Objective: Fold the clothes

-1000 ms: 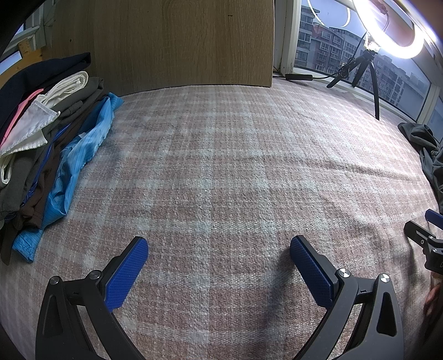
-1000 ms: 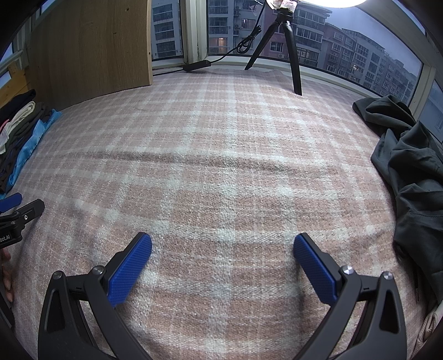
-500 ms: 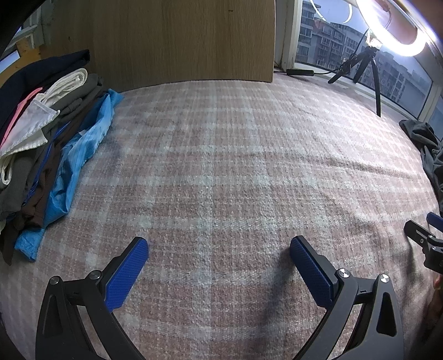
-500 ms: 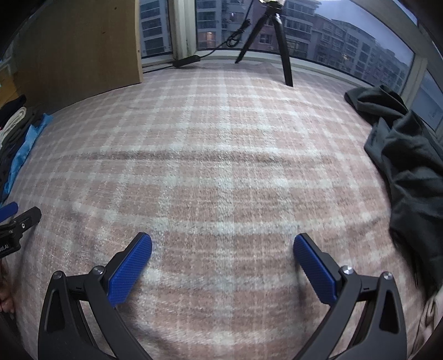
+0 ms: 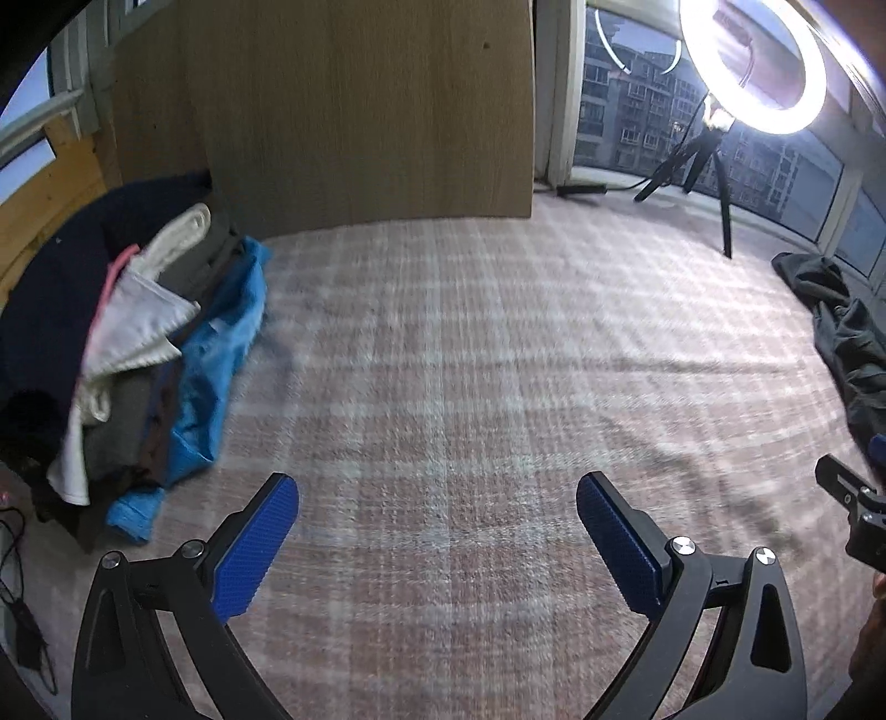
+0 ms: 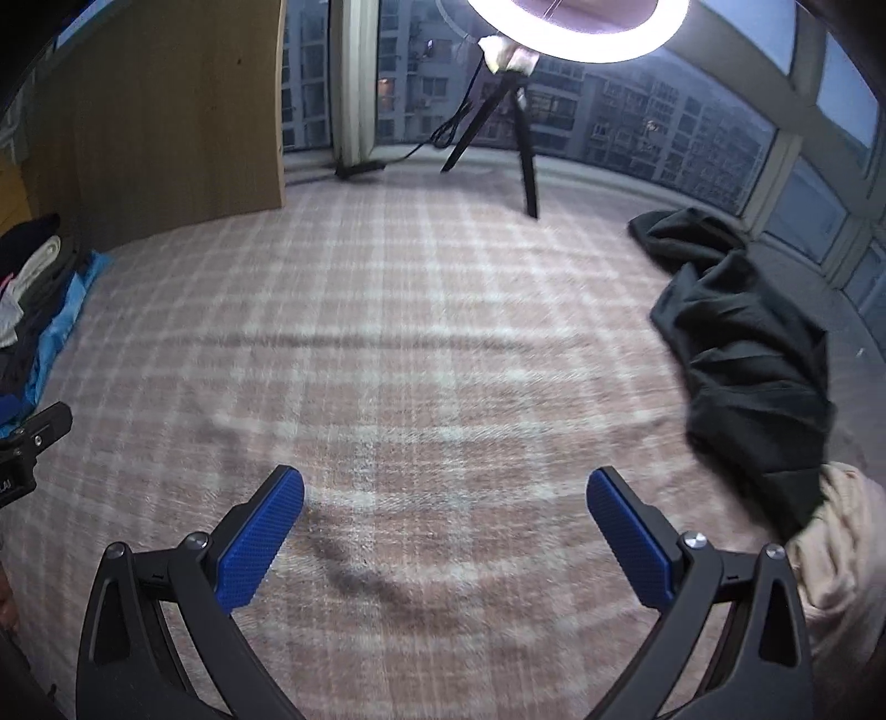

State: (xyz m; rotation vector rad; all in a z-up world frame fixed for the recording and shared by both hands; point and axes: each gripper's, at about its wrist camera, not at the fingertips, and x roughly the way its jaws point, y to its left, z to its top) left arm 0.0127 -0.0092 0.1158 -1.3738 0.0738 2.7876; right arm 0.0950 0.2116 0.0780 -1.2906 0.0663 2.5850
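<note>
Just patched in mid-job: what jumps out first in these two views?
The lit ring light on its tripod by the window, glaring at top. Then the clothes: a stack at the left edge of the plaid blanket, and a dark garment crumpled at its right. Both grippers, left and right, are open and empty over the blanket.

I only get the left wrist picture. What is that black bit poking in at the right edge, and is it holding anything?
Observer: That is the right gripper; its jaws stand wide open, nothing between them, above the plaid blanket.
Operator: And the dark heap by the window?
Observer: A crumpled dark garment, lying to that gripper's right, not touched by it.
Operator: Anything else there?
Observer: A beige cloth pokes out from under its near end.
</note>
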